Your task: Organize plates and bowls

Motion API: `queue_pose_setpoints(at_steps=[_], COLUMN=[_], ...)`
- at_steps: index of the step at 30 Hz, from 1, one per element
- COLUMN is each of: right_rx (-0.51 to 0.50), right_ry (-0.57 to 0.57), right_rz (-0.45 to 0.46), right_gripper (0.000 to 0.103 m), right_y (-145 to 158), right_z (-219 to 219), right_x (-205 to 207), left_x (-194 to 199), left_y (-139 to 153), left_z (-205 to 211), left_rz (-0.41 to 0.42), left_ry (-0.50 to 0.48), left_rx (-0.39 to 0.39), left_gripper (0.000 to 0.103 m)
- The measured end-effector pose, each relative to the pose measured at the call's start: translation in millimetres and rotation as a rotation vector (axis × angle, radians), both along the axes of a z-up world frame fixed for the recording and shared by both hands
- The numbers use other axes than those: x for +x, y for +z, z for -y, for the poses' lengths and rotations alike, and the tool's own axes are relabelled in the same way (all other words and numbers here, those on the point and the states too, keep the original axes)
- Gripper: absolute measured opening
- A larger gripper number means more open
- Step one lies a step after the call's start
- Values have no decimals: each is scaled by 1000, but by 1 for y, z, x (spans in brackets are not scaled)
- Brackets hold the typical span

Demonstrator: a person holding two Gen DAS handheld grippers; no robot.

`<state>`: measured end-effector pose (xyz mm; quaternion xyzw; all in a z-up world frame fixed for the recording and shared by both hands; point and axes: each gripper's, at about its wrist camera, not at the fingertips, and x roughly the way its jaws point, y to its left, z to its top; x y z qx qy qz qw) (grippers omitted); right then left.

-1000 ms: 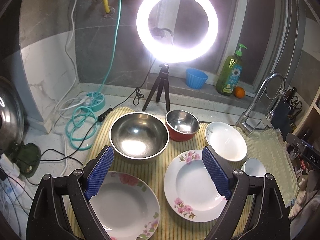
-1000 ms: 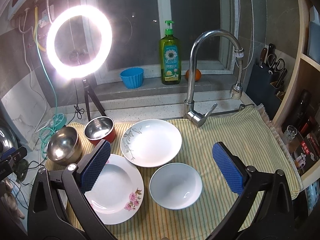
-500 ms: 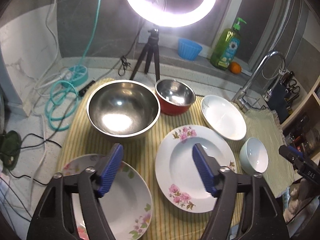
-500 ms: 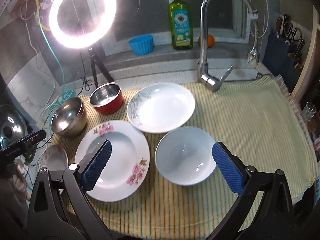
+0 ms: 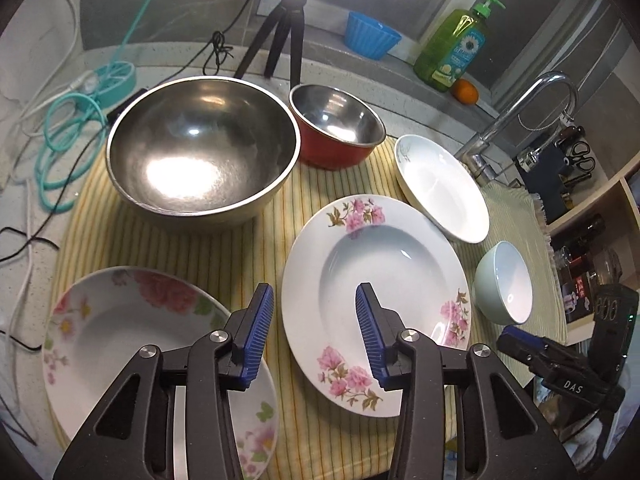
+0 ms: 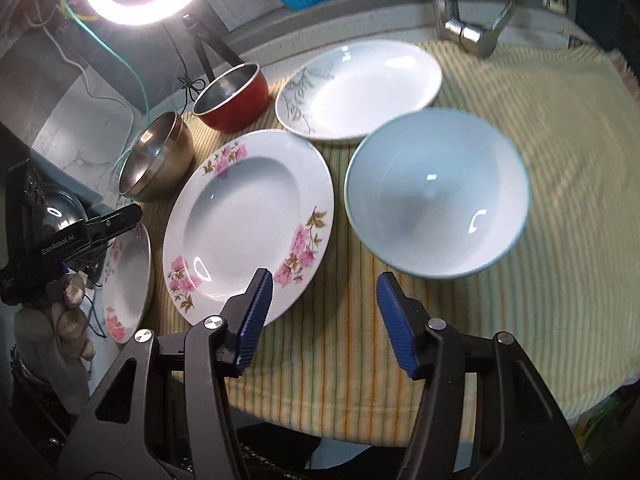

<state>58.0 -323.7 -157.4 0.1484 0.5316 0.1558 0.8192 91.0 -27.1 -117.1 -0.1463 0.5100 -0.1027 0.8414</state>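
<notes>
On the striped cloth (image 5: 280, 216) a pink-flowered plate (image 5: 376, 300) lies beside a second floral plate (image 5: 132, 344). Behind them stand a large steel bowl (image 5: 200, 156), a red bowl (image 5: 336, 132) and a white leaf-patterned plate (image 5: 440, 188). A pale blue bowl (image 5: 506, 280) is at the right. My left gripper (image 5: 314, 332) hovers over the pink-flowered plate's left rim, jaws closing, pads touching nothing. My right gripper (image 6: 326, 318) hangs above the cloth between the pink-flowered plate (image 6: 248, 220) and the pale bowl (image 6: 436, 192), jaws closing on nothing.
A ring light on a tripod (image 5: 288, 20), a blue cup (image 5: 372, 40), a green soap bottle (image 5: 456, 44) and an orange (image 5: 466, 92) line the back ledge. The faucet (image 5: 516, 120) rises at the right. Cables (image 5: 68, 136) lie on the left; shelves stand far right.
Both grippers have sunk toward the cloth and tipped downward. Their jaws have narrowed from wide open. No dish has moved.
</notes>
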Motion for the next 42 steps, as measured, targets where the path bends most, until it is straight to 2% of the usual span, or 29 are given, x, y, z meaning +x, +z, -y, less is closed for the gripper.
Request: queue_pose_setpoints(at_steps=[4,13,19,25,28,34,42], right_rx=[13,8,10,22,29,39,26], right_ry=[6,10,-2,6,10,43,45], right_rz=[-21,-45,-65,-78,-79,-74,-75], right_gripper=[52,49,48,43,41,25,25], right_y=[-7,-18,-26,-32,-33,-32,-31], right_z=[-3,-10,-9,-12,-13,-21,-23], right_x=[6,14,24,31,33,36,34], left_x=[12,34,42,47,49,50,46], left_y=[-8,-27,-34,-39,-42,-43,-42], left_z=[0,-6,-4,-4,-3,-3,2], left_rz=[-31,-85,-108,-125,-132,-134,-132], left_ry=[-3,1,-12,-20,-26,-32,-45], left_rx=[-16,-49,-46,-54,-59,-59,-33], left_gripper=[37,31,31,31,24,23,23])
